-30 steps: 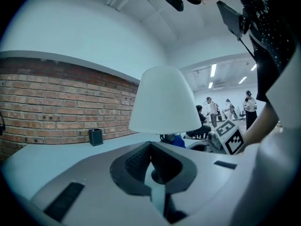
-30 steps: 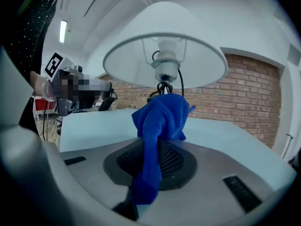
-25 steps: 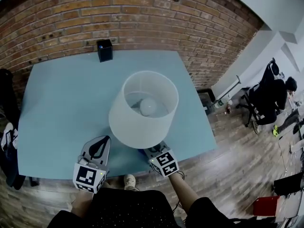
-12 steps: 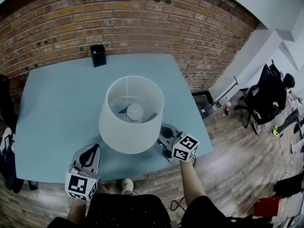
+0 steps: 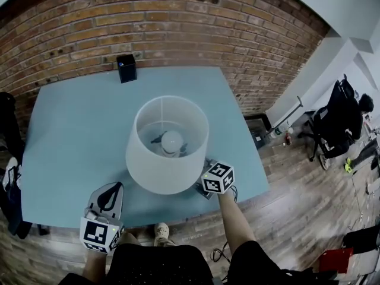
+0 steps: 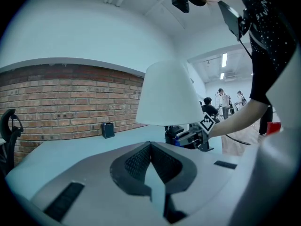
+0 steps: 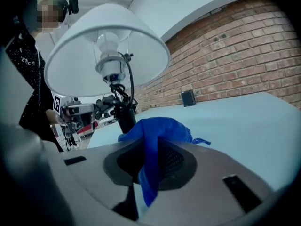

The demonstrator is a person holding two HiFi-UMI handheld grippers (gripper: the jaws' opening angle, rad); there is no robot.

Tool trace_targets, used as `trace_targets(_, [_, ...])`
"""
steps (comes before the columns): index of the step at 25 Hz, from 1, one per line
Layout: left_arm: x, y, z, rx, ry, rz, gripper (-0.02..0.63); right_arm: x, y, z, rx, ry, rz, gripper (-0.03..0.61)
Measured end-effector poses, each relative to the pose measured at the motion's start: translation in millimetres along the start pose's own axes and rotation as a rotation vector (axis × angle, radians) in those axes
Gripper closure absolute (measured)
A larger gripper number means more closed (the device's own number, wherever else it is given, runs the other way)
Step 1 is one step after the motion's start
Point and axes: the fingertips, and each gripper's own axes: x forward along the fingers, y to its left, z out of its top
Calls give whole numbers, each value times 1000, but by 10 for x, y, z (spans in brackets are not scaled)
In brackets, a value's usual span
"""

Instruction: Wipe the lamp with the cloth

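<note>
A table lamp with a white shade (image 5: pixel 167 144) stands on the light blue table (image 5: pixel 71 129). In the right gripper view its bulb (image 7: pixel 110 60) and black stem (image 7: pixel 123 117) show under the shade (image 7: pixel 108 36). My right gripper (image 7: pixel 151 145) is shut on a blue cloth (image 7: pixel 157 128), which is bunched just in front of the stem; I cannot tell if they touch. In the head view this gripper (image 5: pixel 203 189) reaches under the shade's front right rim. My left gripper (image 5: pixel 111 189) rests shut and empty at the front left, and its own view (image 6: pixel 150 147) shows the shade (image 6: pixel 169 95) ahead.
A small black box (image 5: pixel 126 67) stands at the table's far edge by the brick wall (image 5: pixel 178 22). The table's front edge runs just below both grippers. Office chairs and a seated person (image 5: pixel 350 123) are off to the right on the wood floor.
My right gripper, holding the cloth, swung from the lamp's front round to its right side, then edged back in under the shade. The left gripper stayed near the front edge.
</note>
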Motion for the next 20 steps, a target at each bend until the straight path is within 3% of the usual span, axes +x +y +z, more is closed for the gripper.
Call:
trace_targets(4, [28,-26,-18,-4,3,-5,605,18,-126,-124,15,75,-69,515])
trace_targets(7, [55,-47,-9,-5,-5,-11,605,-173,-242,-86,31,72,-166,517])
trace_targets(11, [74,-62,12,-12,-19,-6,605,-731,-166,129,83,-63,-326,515])
trace_targets(17, [84,-142,79,-42,-82,-4,605,-1670,211,545,-6,-286,-693,517])
trace_targets(20, [76,-141,115,-38,-109,11,605,-1894,412,686,2,-379,-827,517])
